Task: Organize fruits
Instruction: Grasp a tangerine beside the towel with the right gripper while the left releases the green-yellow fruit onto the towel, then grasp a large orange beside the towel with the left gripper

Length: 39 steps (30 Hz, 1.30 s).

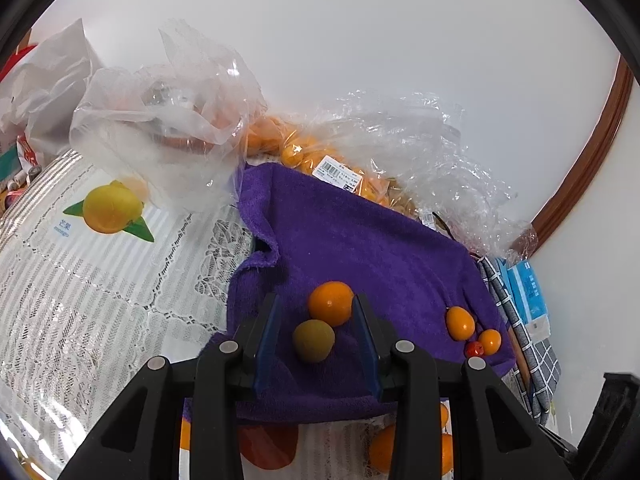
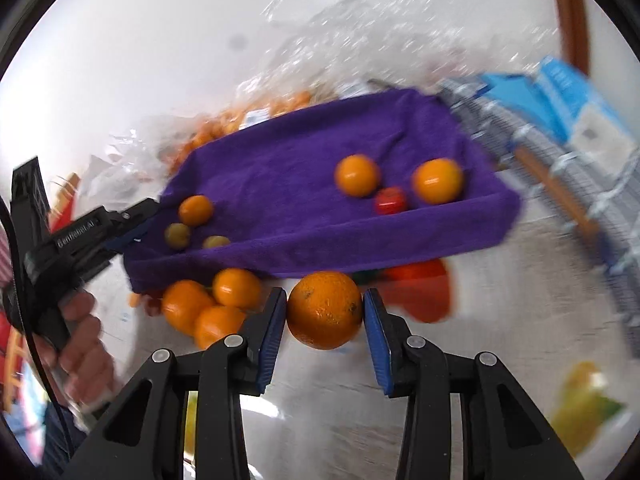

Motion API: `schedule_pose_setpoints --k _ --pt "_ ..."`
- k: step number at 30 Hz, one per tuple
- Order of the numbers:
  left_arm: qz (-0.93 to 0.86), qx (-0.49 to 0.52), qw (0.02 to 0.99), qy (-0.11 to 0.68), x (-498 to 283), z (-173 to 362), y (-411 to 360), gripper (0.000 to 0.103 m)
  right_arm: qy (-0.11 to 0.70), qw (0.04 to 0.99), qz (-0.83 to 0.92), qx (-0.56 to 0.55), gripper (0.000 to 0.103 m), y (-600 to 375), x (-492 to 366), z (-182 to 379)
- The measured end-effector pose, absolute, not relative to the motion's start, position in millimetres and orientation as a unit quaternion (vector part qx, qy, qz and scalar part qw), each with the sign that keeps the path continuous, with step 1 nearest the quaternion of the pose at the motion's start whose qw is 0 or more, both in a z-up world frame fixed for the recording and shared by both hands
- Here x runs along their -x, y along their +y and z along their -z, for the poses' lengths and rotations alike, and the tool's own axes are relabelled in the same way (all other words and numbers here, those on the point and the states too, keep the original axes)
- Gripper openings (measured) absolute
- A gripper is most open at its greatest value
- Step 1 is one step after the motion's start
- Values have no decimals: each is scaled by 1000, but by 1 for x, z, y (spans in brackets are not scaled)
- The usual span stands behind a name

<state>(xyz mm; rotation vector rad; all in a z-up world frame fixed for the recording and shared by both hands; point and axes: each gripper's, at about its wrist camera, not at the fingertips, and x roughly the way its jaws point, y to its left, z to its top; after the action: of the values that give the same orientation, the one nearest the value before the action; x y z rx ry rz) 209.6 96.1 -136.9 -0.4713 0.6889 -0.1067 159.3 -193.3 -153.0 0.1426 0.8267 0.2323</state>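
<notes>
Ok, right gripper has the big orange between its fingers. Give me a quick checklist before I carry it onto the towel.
1. Large orange between the right gripper fingers: ok.
2. Pads firmly clamped: cannot tell, slight gap on the right side.
3. Free space mid purple towel: ok.
4. Left gripper out of the way: ok, at the towel's left end, open around a small orange fruit and a green fruit.
5. View sharpness: not ok, motion blur.

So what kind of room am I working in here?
Probably a home dining table: a lace tablecloth with fruit prints, plastic grocery bags of oranges against a white wall, and a purple towel holding loose fruit.
</notes>
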Motion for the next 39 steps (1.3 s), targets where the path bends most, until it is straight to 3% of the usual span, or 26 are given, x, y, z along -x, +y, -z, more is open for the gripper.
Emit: schedule_pose_setpoints --k 8,12,17,27,35,39 --pt "48 199 921 332 -207 137 84 35 398 909 -103 -60 40 -213 -143 165" --pt "46 184 923 335 -206 139 77 35 397 913 -92 -34 47 -211 -145 171" --pt "47 169 930 324 -193 132 73 35 396 915 -75 -22 42 -206 -147 175" --pt "112 147 926 331 -133 135 43 39 361 928 -80 -40 42 -217 -133 165" --pt "147 152 904 371 -145 149 18 47 354 930 -88 -36 42 -216 -130 163" --pt "120 155 902 384 -154 158 18 46 351 931 -86 -45 42 -219 -129 162"
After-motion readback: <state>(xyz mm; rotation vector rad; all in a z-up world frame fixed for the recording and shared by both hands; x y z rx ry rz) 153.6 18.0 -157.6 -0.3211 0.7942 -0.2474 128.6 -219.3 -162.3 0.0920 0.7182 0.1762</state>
